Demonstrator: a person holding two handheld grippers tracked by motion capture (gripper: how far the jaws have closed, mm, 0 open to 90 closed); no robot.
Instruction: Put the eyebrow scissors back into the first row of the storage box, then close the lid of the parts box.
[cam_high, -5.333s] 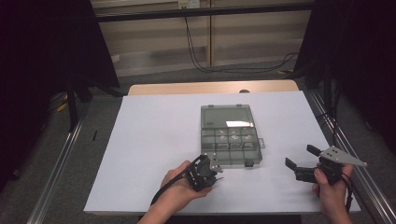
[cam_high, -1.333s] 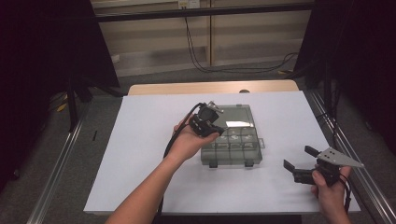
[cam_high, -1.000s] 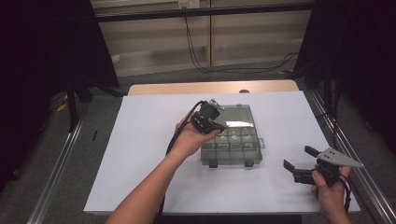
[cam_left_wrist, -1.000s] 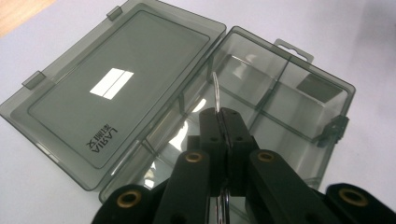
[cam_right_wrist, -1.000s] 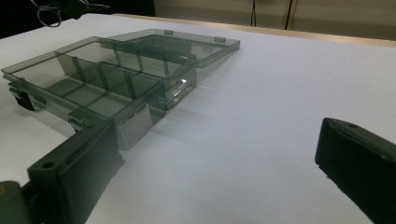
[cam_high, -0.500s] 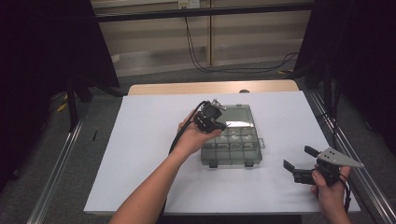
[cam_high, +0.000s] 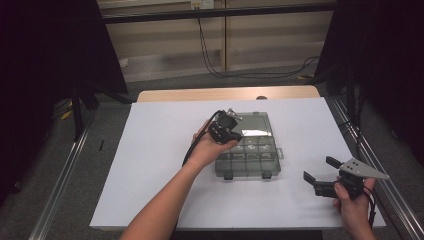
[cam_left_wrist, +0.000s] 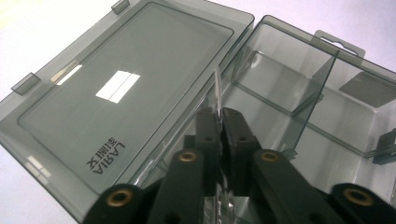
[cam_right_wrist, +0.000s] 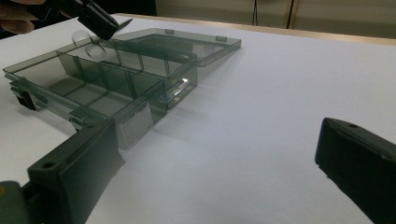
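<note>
Left tool (cam_left_wrist: 218, 122) pinches a thin clear plastic divider (cam_left_wrist: 216, 88) upright over the smoky-grey compartment box (cam_high: 248, 152), likely for slotting; right tool (cam_high: 320, 176) idles wide open.

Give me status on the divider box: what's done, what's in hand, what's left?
Done: the lid lies open flat behind the box. In hand: the left gripper is shut on a clear divider over a compartment. Left: likely seating or removing it; the right gripper hangs open, apart.
</note>
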